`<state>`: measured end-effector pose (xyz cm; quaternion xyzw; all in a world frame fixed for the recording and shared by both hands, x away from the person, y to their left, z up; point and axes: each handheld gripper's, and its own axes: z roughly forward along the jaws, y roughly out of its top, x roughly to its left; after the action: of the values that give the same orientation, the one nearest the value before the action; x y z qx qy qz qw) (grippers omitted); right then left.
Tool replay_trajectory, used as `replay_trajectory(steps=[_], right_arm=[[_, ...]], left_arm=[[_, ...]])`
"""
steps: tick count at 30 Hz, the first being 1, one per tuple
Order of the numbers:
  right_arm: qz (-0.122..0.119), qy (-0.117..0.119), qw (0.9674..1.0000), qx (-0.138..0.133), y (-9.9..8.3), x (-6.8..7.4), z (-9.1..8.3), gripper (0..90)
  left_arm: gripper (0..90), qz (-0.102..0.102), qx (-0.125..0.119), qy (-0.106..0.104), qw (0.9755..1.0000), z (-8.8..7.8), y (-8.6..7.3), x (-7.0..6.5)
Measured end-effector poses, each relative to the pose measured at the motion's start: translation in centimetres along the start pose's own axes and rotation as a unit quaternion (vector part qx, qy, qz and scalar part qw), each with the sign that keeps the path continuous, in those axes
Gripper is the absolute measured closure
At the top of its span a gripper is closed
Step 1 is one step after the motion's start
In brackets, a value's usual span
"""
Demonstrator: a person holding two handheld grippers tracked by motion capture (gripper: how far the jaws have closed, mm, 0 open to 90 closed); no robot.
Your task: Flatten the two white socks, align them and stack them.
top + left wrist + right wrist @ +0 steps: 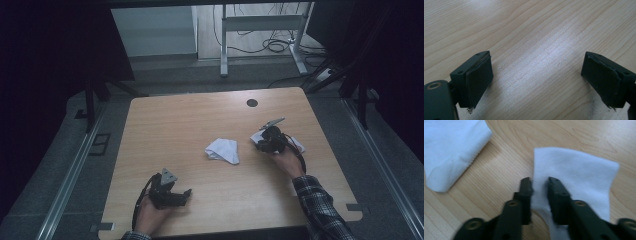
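Observation:
A flat white cloth point(579, 175) lies on the wooden table point(190, 115) at the right, partly under my right gripper point(262, 142). In the right gripper view my right gripper point(539, 182) has its jaws nearly together, pinching the cloth's left edge. A second, folded white cloth point(223, 150) rests at the table's middle, and it is the folded cloth point(451, 150) at the upper left of the right gripper view. My left gripper point(186, 196) lies near the front left edge. Its jaws stand wide apart over bare wood, so the left gripper point(536, 75) is open and holds nothing.
A dark round hole point(252, 103) sits in the tabletop near the far edge. Beyond the table stand a white desk frame point(260, 22) and loose cables on the floor. Metal rails run along both sides of the table.

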<state>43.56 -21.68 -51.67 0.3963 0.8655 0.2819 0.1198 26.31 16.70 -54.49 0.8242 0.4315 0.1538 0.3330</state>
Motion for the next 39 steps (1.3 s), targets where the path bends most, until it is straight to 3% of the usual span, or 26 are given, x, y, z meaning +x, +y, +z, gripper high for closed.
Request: replay_trajectory(steps=[2, 9, 17, 22, 25, 30, 32, 35, 39], right_arm=[[0.009, 0.009, 0.9999, 0.005, -0.1, -0.2, -0.1, 87.6], [0.026, 0.035, 0.9990, -0.009, 0.1, -0.5, -1.7, 88.6], [0.008, 0.065, 0.9968, -0.046, 1.6, 0.9, -6.9, 88.4], [0.001, 0.065, 0.9956, -0.068, 2.9, 1.1, -9.6, 87.9], [0.013, 0.056, 0.9968, -0.055, 3.3, 0.5, -8.3, 86.8], [0.035, 0.039, 0.9984, -0.023, 2.6, -0.5, -3.0, 70.2], [0.043, 0.033, 0.9984, -0.017, 2.2, -0.8, -1.8, 70.0], [0.039, 0.018, 0.9989, -0.019, 2.0, -1.0, -1.7, 66.5], [0.038, 0.014, 0.9981, -0.046, 2.3, -1.4, -3.8, 62.2]], left_arm=[[10.1, 0.000, 0.000, 0.000, 1.0000, 0.0, 0.0, 0.0], [10.1, 0.000, 0.000, 0.000, 1.0000, 0.0, 0.0, 0.0], [10.2, 0.002, 0.001, 0.000, 1.0000, 0.0, 0.0, 0.0], [10.1, 0.003, 0.001, 0.000, 1.0000, 0.0, 0.0, 0.0], [10.1, 0.003, 0.000, 0.000, 1.0000, 0.0, 0.0, 0.0], [10.1, 0.000, 0.000, 0.000, 1.0000, 0.0, 0.0, 0.0], [10.1, 0.000, 0.000, 0.000, 1.0000, 0.0, 0.0, 0.0], [10.1, 0.000, 0.000, 0.000, 1.0000, 0.0, 0.0, 0.0], [10.1, 0.001, 0.001, 0.000, 1.0000, 0.0, 0.0, 0.0]])
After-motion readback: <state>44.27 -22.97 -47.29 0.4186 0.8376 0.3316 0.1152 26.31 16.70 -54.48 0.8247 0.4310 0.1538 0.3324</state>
